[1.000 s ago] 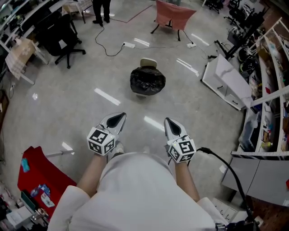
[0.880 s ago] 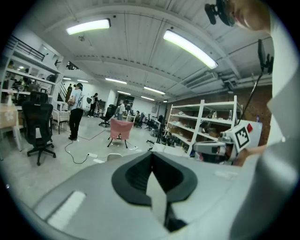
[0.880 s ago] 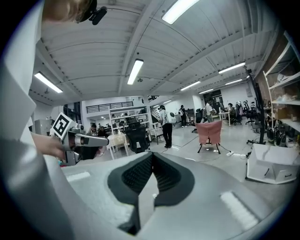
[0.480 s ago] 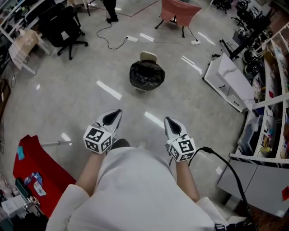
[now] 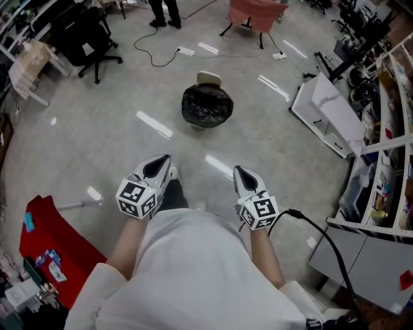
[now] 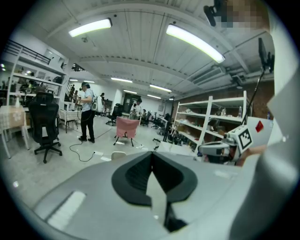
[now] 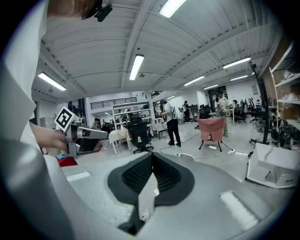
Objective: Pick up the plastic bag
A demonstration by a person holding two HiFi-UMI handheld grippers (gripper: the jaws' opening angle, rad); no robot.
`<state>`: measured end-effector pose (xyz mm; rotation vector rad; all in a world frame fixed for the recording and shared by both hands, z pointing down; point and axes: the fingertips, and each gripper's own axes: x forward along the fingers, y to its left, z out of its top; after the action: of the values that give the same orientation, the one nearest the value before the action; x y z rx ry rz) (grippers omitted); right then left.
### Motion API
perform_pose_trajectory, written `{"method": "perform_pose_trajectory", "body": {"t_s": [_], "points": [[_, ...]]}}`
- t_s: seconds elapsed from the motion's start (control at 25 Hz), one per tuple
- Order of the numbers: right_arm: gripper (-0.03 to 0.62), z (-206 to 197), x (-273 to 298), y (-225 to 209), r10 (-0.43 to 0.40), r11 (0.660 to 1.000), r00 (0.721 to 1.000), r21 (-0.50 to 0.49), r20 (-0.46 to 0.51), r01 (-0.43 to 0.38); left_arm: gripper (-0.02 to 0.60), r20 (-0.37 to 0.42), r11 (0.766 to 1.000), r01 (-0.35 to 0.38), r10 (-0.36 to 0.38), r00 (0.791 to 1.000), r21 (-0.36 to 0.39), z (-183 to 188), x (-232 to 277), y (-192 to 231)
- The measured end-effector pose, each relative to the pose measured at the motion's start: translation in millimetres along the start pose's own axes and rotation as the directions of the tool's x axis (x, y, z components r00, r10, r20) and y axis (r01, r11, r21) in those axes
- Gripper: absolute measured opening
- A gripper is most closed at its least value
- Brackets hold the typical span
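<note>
A black plastic bag (image 5: 206, 106) sits bunched on the grey floor straight ahead in the head view, with a beige object (image 5: 208, 78) just behind it. My left gripper (image 5: 163, 162) and my right gripper (image 5: 240, 172) are held side by side in front of my body, well short of the bag, both pointing towards it. Both are shut with nothing between the jaws. In the left gripper view the left gripper (image 6: 151, 153) has its black pads pressed together. The right gripper (image 7: 152, 155) looks the same in its own view. The bag is hidden behind the jaws in both gripper views.
A black office chair (image 5: 84, 35) stands at the far left, a chair draped in pink cloth (image 5: 257, 13) at the back. White panels (image 5: 322, 109) and shelving (image 5: 387, 129) line the right. A red-covered stand (image 5: 48, 242) is at my left. Cables (image 5: 161, 48) run across the floor; a person (image 6: 86, 112) stands beyond.
The view has moved forward a little, so the bag sits slightly lower and left of where it was. Both grippers have stayed shut and shifted slightly with my body.
</note>
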<state>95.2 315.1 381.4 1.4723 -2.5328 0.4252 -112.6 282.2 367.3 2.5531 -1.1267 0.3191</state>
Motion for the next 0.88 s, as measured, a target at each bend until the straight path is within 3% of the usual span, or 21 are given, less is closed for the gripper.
{"method": "perform_pose_trajectory", "body": {"t_s": [0.32, 0.88], "points": [[-0.006, 19, 52, -37, -0.058, 0.998, 0.998, 0.008, -0.001, 0.058, 0.003, -0.026, 0.999, 0.026, -0.026, 0.999, 0.03, 23, 52, 54], [-0.006, 58, 200, -76, -0.131, 0.991, 0.989, 0.02, -0.062, 0.132, 0.003, -0.11, 0.994, 0.074, -0.065, 0.992, 0.083, 68, 135, 205]]}}
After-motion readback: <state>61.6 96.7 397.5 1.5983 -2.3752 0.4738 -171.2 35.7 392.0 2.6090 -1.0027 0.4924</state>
